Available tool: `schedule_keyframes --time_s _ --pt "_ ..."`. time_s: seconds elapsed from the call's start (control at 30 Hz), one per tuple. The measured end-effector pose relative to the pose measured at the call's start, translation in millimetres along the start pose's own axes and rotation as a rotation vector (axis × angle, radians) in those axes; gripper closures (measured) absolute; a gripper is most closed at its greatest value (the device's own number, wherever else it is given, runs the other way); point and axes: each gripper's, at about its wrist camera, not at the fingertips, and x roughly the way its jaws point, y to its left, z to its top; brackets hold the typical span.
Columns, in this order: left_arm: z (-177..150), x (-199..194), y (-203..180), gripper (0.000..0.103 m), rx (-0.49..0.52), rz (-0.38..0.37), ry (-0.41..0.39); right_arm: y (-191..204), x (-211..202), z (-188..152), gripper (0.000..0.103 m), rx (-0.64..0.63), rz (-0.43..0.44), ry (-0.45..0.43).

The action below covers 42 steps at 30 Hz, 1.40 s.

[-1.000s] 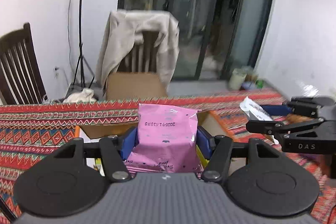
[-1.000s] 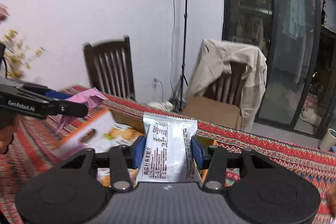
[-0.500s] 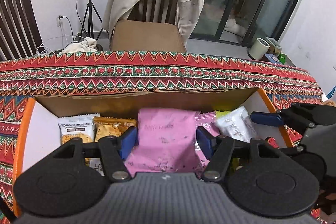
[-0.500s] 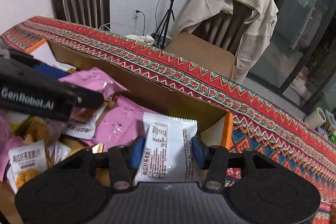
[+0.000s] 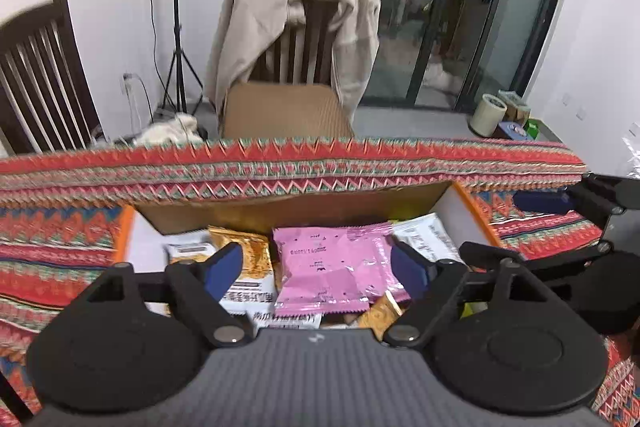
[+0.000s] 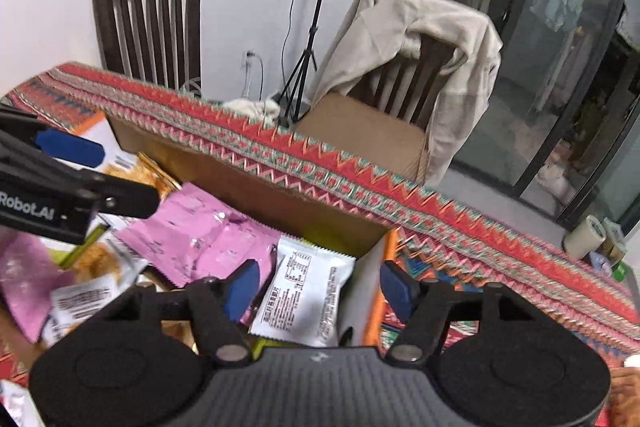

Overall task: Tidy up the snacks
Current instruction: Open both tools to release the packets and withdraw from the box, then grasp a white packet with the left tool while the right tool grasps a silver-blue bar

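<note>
A cardboard box point(image 5: 280, 215) with orange-edged flaps sits on the patterned tablecloth and holds several snack packets. My left gripper point(image 5: 318, 269) is open above the box, and a pink packet point(image 5: 326, 273) lies loose on the pile between its fingers. My right gripper point(image 6: 320, 287) is open over the box's right end point(image 6: 370, 287), and a white packet point(image 6: 304, 301) lies below it against the flap. More pink packets point(image 6: 208, 231) lie to its left. The right gripper shows at the right in the left wrist view point(image 5: 580, 227), and the left gripper at the left in the right wrist view point(image 6: 60, 183).
A red zigzag tablecloth point(image 5: 280, 167) covers the table. Beyond the far edge stand a chair draped with a beige jacket point(image 5: 296, 27), a dark wooden chair point(image 6: 150, 27) and a light-stand tripod point(image 5: 178, 59). Glass doors point(image 5: 460, 7) are behind.
Both grippers have opened and let go of their packets, the pink one and the white one, which now lie in the box. Both grippers have lifted slightly and tilted up.
</note>
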Motion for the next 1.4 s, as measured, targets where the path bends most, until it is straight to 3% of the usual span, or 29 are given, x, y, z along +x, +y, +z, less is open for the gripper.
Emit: schedule_keyframes --time_s 0.13,0.23,0.43,0.73,0.93,1.07,1.4 --pt "-3 -55 -9 0.015 0.035 0.003 -0.061 2 -49 2 0.031 -0.005 -0.017 -0.054" --pt "-12 -101 -17 0.004 0.056 -0.002 -0.115 5 -89 0 0.028 -0.012 -0.027 -0.098" --pt "-53 -191 -28 0.0 0.098 -0.027 -0.232 15 -174 -18 0.02 -0.039 -0.047 -0.193" --pt "-137 -293 -30 0.0 0.125 -0.048 -0.379 27 -289 -90 0.011 -0.049 -0.047 -0.338" --pt "-205 -323 -19 0.0 0.084 -0.04 -0.452 43 -333 -154 0.007 -0.047 -0.047 -0.42" --pt "-249 -315 -8 0.0 0.012 -0.041 -0.416 55 -336 -204 0.007 -0.012 -0.009 -0.435" --pt "-319 -250 34 0.0 -0.178 0.033 -0.163 72 -293 -300 0.007 0.121 0.049 -0.345"
